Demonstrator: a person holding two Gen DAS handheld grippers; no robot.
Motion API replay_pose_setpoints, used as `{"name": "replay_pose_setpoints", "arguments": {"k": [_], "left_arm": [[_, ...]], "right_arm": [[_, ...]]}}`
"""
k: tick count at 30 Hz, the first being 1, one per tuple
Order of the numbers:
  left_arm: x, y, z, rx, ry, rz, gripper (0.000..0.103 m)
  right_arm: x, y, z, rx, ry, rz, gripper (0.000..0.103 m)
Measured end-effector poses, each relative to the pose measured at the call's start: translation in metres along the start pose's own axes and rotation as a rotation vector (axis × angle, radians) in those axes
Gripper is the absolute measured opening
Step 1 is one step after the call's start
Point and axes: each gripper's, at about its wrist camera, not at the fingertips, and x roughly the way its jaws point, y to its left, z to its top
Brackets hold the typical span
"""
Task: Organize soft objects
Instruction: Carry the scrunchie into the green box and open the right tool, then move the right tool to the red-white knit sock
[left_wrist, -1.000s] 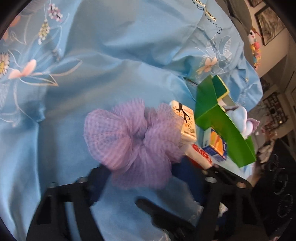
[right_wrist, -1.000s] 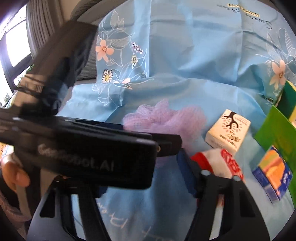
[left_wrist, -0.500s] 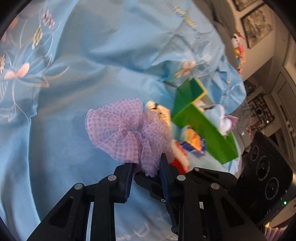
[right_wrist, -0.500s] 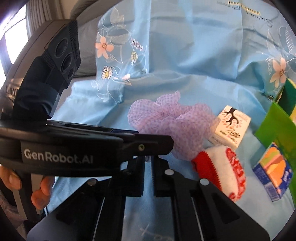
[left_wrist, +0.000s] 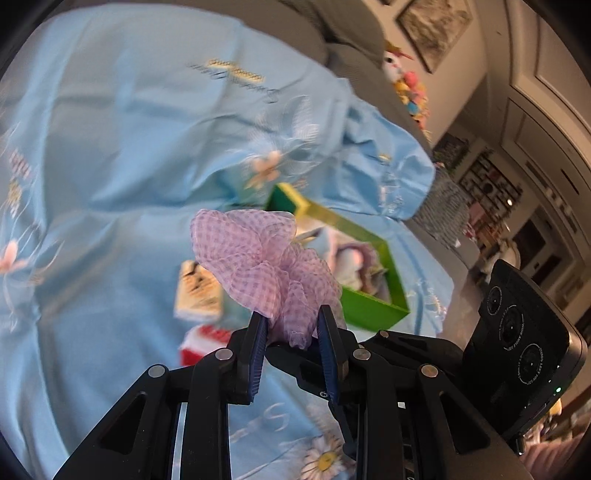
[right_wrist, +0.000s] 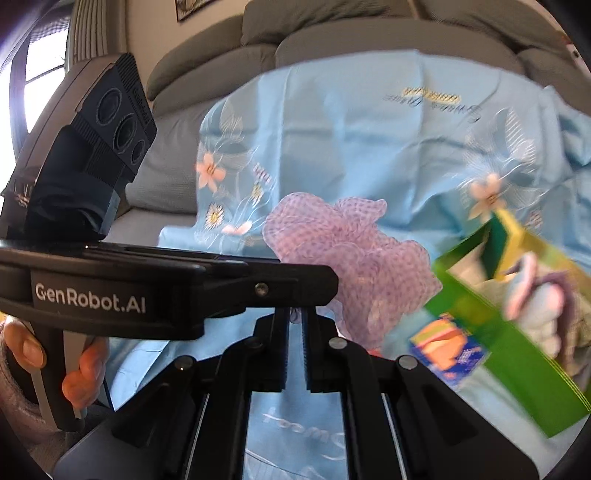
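My left gripper (left_wrist: 291, 325) is shut on a purple checked scrunchie (left_wrist: 258, 258) and holds it lifted above the blue floral cloth (left_wrist: 110, 147). The scrunchie also shows in the right wrist view (right_wrist: 343, 251), beside the left gripper's body (right_wrist: 177, 291). My right gripper (right_wrist: 294, 325) is shut with its pads almost touching; a wisp of the scrunchie's hem shows at its tips. A green box (left_wrist: 369, 306) holding pale soft items lies right of the scrunchie; it also shows in the right wrist view (right_wrist: 517, 350).
A cream carton (left_wrist: 199, 291) and a red and white soft item (left_wrist: 199, 343) lie on the cloth below the scrunchie. A blue and orange packet (right_wrist: 447, 347) lies by the green box. Grey sofa cushions (right_wrist: 258, 48) rise behind the cloth.
The left gripper has lifted the scrunchie off the cloth and carried it toward the green box. The right gripper has stayed shut and moved along with it.
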Motion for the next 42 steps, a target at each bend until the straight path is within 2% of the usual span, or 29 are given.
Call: {"name": "replay_pose_setpoints", "arguments": {"k": [7, 15, 21, 24, 25, 26, 27, 28, 29, 30, 37, 42], "left_arm": [[0.033, -0.057, 0.027, 0.098, 0.02, -0.044, 0.027], [0.096, -0.113, 0.066, 0.186, 0.091, -0.082, 0.027], [0.154, -0.132, 0.08, 0.216, 0.162, -0.043, 0.027], [0.18, -0.133, 0.081, 0.217, 0.189, 0.031, 0.028], [0.187, -0.132, 0.081, 0.212, 0.199, 0.049, 0.035], [0.194, -0.13, 0.08, 0.204, 0.208, 0.073, 0.051], [0.196, -0.129, 0.08, 0.203, 0.211, 0.092, 0.063], [0.198, -0.127, 0.078, 0.202, 0.21, 0.113, 0.083], [0.199, -0.125, 0.077, 0.202, 0.205, 0.126, 0.087], [0.2, -0.123, 0.077, 0.205, 0.198, 0.135, 0.088], [0.179, -0.12, 0.069, 0.253, 0.138, 0.245, 0.088], [0.161, -0.126, 0.057, 0.29, 0.101, 0.283, 0.088]], "right_arm": [[-0.043, -0.044, 0.006, 0.033, -0.079, -0.087, 0.006], [-0.073, -0.112, 0.009, 0.1, -0.13, -0.191, 0.006], [-0.072, -0.169, 0.005, 0.196, -0.104, -0.245, 0.007], [-0.064, -0.19, -0.001, 0.233, -0.067, -0.27, 0.009], [-0.06, -0.198, -0.004, 0.252, -0.053, -0.284, 0.013], [-0.057, -0.205, -0.008, 0.273, -0.042, -0.305, 0.016], [-0.055, -0.21, -0.011, 0.29, -0.032, -0.32, 0.028], [-0.054, -0.216, -0.015, 0.312, -0.028, -0.335, 0.043], [-0.055, -0.221, -0.018, 0.339, -0.031, -0.346, 0.051], [-0.057, -0.225, -0.022, 0.36, -0.039, -0.349, 0.061], [-0.073, -0.231, -0.036, 0.407, -0.049, -0.362, 0.061], [-0.087, -0.221, -0.046, 0.42, -0.047, -0.374, 0.065]]}}
